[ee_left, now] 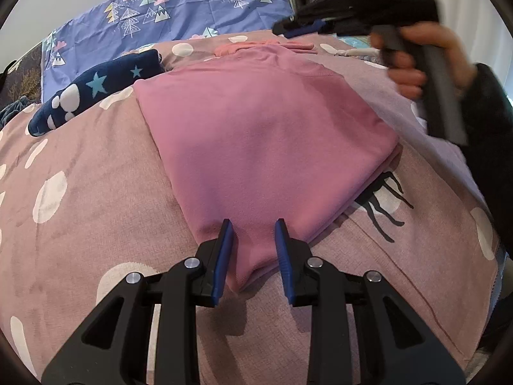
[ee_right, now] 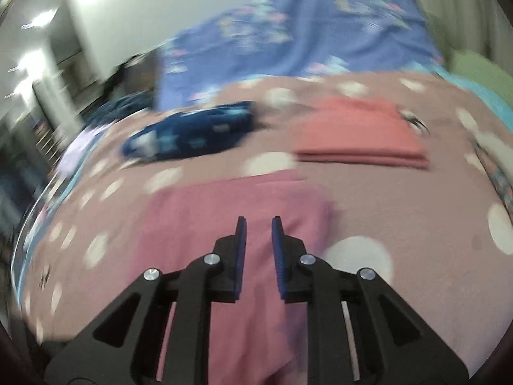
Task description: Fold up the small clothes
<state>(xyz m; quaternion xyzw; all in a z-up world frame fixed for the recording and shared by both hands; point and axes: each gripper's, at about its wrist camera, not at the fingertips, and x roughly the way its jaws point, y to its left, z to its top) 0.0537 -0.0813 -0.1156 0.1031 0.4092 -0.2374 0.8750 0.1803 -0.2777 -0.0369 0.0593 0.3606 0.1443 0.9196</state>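
On the bed's mauve plush blanket with white spots (ee_left: 80, 224), going left to right, a folded navy garment printed with pale stars (ee_left: 96, 91) lies at about ten o'clock from the left tool. At the middle lies the pink knit garment, folded into a flat stack (ee_left: 263, 134). Its near corner points at six o'clock and sits between the fingers of the left tool (ee_left: 255, 256), which stand apart around it without pinching, so this tool is released. Beyond, at twelve o'clock, a folded salmon-coloured cloth (ee_right: 359, 131) rests apart from the pink stack, and a blue sheet printed with pine trees (ee_left: 166, 9) covers the head of the bed. At about two o'clock, the right tool (ee_left: 288, 27) is held up in the air in the person's right hand (ee_left: 416, 64), clear of the fabric. Its own camera is smeared by motion but shows its blue pads parted with nothing between them.

The pink garment looks light, soft and limp. I judge it will sag and slide open if lifted by one corner alone, since the layered edges at four o'clock are loose. The better hold is probably on the thick folded corner nearest the left tool, catching all layers at once, with the other tool taking the opposite corner so the stack travels flat.
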